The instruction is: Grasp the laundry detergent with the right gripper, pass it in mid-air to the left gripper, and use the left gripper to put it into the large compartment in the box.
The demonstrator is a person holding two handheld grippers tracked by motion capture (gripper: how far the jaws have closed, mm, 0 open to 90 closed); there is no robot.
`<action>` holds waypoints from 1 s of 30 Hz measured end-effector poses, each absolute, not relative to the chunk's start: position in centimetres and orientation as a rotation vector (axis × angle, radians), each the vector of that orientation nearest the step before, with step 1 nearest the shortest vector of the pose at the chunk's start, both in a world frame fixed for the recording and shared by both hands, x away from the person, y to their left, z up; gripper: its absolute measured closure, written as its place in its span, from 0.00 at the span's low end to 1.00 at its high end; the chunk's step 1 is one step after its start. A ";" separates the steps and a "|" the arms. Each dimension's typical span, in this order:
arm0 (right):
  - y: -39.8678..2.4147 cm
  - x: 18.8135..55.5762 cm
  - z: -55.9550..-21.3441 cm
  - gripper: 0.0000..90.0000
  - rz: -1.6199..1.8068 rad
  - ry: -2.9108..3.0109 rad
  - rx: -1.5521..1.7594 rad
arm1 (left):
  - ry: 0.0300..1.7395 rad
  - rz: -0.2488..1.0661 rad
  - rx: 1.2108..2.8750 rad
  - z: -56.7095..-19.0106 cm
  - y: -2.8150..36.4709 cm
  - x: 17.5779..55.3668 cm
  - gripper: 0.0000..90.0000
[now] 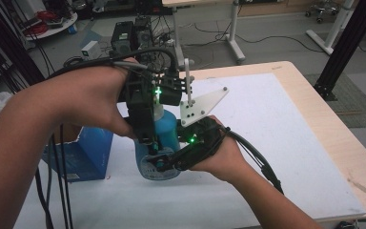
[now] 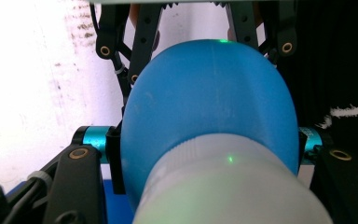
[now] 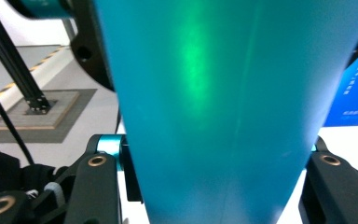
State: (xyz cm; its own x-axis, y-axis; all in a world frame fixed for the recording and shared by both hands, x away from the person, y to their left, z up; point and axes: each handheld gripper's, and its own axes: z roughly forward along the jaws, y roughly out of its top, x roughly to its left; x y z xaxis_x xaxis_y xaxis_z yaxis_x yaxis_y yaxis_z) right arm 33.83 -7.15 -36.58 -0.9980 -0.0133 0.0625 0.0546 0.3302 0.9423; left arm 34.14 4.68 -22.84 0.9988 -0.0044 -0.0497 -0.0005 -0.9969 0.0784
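Both grippers, left gripper (image 1: 148, 125) and right gripper (image 1: 171, 160), clamp the blue bottle (image 1: 167, 129); smooth plastic may slip, twist loose.

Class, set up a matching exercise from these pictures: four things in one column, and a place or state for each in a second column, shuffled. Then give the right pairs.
Things:
1. blue bottle
2. blue box
3. left hand-held gripper
4. right hand-held gripper

Places or states:
A. grips the bottle low on its body
B. stands on the white mat, left of the bottle
C. held between both hand-held grippers
D. comes from above and clamps the bottle near its pale cap

Pairs: 1-C, 2-B, 3-D, 4-A
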 end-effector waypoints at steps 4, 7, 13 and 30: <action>-7.7 33.5 -36.2 0.41 -1.792 -2.560 0.001 | 0.005 -0.107 3.048 -22.5 4.9 34.1 0.44; -9.0 33.4 -35.5 0.25 -1.772 -2.600 -0.031 | 0.026 -0.112 3.049 -22.1 5.3 34.1 0.44; -11.4 33.5 -34.4 0.14 -1.712 -2.704 -0.066 | 0.062 -0.098 3.067 -21.5 6.1 34.4 0.44; -15.7 35.0 -32.1 0.01 -1.449 -2.891 -0.169 | 0.424 -0.124 3.043 -17.9 10.5 36.3 0.44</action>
